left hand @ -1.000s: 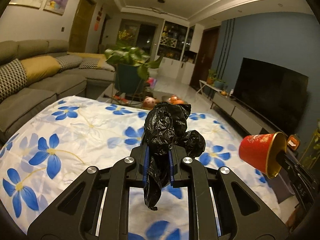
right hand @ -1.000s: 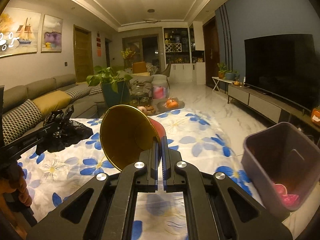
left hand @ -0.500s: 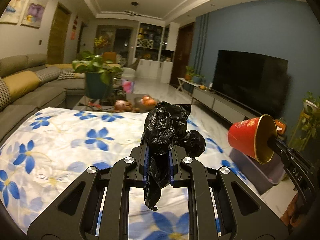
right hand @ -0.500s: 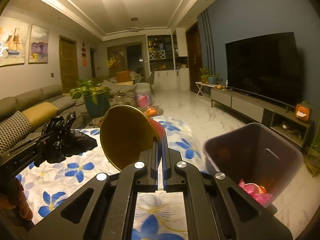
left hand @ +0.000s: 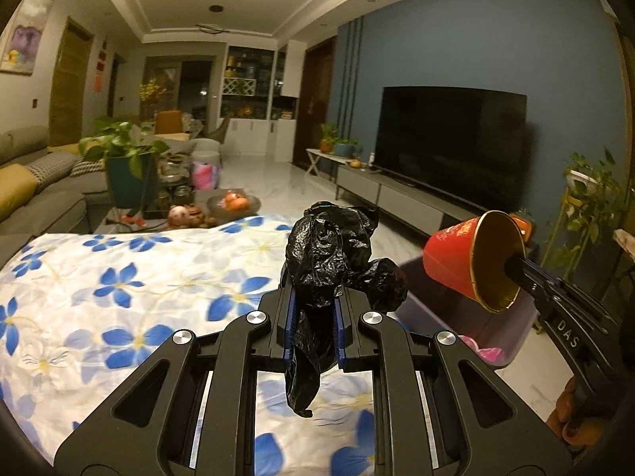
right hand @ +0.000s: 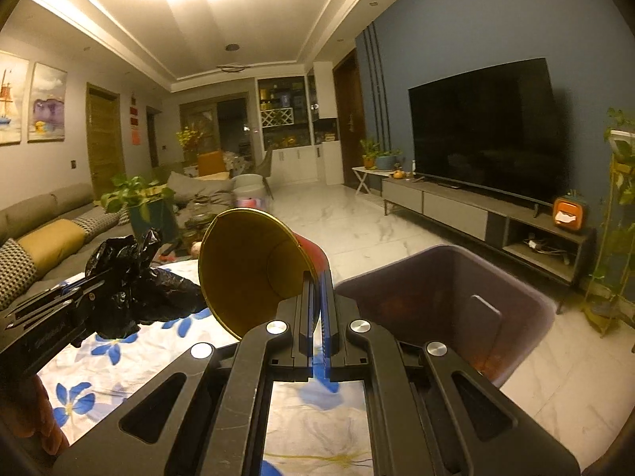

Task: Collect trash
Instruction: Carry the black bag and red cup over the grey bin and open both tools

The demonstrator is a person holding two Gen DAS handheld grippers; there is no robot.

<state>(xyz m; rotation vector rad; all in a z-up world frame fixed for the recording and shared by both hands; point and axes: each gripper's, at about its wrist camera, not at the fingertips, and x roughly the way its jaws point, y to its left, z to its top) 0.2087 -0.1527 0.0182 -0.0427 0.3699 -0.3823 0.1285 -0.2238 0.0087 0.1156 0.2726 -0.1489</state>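
Note:
My left gripper (left hand: 315,297) is shut on a crumpled black plastic bag (left hand: 333,250), which bulges above the fingers and hangs in a strip below them. The same black bag (right hand: 131,277) shows at the left of the right wrist view. My right gripper (right hand: 317,289) is shut on the rim of a red paper cup with a gold inside (right hand: 254,265), held on its side. That red cup (left hand: 468,261) hovers over the dark purple trash bin (left hand: 436,317) in the left wrist view. The bin (right hand: 456,297) stands on the floor just right of the table, with pink scraps inside (left hand: 486,353).
A table with a white cloth printed with blue flowers (left hand: 119,289) lies under both grippers. A grey sofa (right hand: 43,230) runs along the left, a potted plant (left hand: 127,166) stands behind the table, and a TV on a low cabinet (right hand: 484,139) lines the right wall.
Both grippers have swung right, away from the sofa and toward the bin. The bin has come closer in the right wrist view and now shows under the cup in the left one.

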